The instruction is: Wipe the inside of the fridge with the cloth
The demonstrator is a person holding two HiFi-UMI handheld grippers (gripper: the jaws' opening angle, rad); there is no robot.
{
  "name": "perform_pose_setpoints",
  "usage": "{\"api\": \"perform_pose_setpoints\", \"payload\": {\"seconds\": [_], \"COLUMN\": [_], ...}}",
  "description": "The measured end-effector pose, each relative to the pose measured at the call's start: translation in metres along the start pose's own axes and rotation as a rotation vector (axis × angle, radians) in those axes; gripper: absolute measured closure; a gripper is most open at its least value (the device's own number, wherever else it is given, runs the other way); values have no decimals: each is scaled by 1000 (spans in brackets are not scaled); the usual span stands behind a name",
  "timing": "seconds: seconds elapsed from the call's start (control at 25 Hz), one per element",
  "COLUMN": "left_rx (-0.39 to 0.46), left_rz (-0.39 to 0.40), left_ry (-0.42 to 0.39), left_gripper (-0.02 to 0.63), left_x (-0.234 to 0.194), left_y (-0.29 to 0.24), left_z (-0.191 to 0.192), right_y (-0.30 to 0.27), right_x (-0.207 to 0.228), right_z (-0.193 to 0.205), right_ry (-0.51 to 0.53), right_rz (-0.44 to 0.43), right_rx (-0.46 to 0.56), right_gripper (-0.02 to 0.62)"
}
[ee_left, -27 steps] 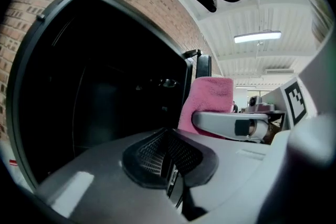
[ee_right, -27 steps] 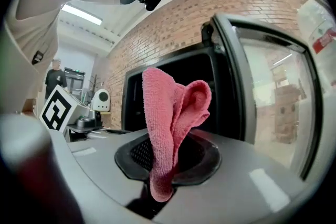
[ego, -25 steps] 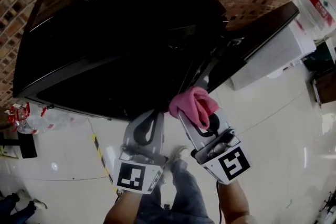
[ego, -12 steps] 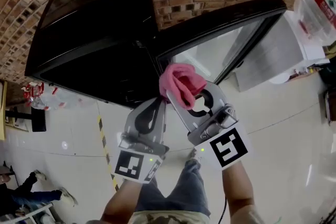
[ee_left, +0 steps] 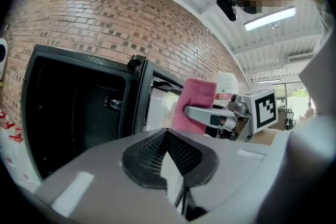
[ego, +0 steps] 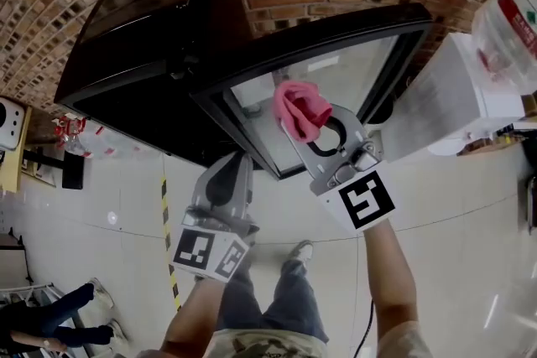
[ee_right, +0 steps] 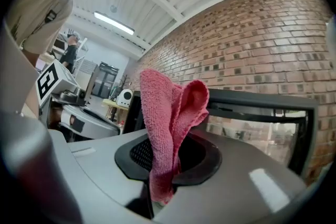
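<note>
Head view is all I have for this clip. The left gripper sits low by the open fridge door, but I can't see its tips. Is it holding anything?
Observer: No. The left gripper view shows the left gripper with its jaws together and nothing between them.
Operator: And the pink cloth on the other one, is it clamped or only draped?
Observer: Clamped. In the right gripper view the cloth is pinched between the jaws of the right gripper, and its folded end stands up above them.
Operator: Is there anything inside the fridge?
Observer: The left gripper view looks into the fridge. The cavity is dark, and only a small fitting on its inner wall shows.
</note>
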State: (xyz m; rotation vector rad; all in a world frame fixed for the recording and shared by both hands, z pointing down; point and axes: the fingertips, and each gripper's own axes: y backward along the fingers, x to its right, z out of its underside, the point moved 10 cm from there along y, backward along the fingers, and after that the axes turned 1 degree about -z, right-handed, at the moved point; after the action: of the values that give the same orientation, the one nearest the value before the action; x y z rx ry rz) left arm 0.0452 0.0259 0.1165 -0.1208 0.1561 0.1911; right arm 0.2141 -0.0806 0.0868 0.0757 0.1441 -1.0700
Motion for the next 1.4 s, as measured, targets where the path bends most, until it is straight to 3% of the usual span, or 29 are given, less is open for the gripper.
{"api": "perform_pose_setpoints", "payload": {"seconds": [0.36,0.52,0.72,0.88,1.08,1.2,1.4], "left_rx": [-48,-75,-104,-108,-108,-120,-125], "left_rz": [-24,-7,13,18,4,-4,-3], "left_ry": [-14,24,5,-22,-9,-6,5], "left_gripper": [624,624,624,626,624,624,624], "left_x": [32,42,44,35,9,-12,-47], "left_y": [-6,-6,-9,-10,-9,-2,9], "left_z": [13,25,30,34,46,55,72], "right_y": [58,78,83,77,42,7,-39], "right_x": [91,130,152,113,17,-34,-80], "right_z": [23,38,60,68,73,80,96], "right_ry": [4,-14,-31,-53,-31,-56,-93], "right_rz": [172,267,348,310,169,95,58], "right_rx": [-96,-76,-107,-119,-27,-41,-19], "right_gripper": [528,528,528,528,528,528,528]}}
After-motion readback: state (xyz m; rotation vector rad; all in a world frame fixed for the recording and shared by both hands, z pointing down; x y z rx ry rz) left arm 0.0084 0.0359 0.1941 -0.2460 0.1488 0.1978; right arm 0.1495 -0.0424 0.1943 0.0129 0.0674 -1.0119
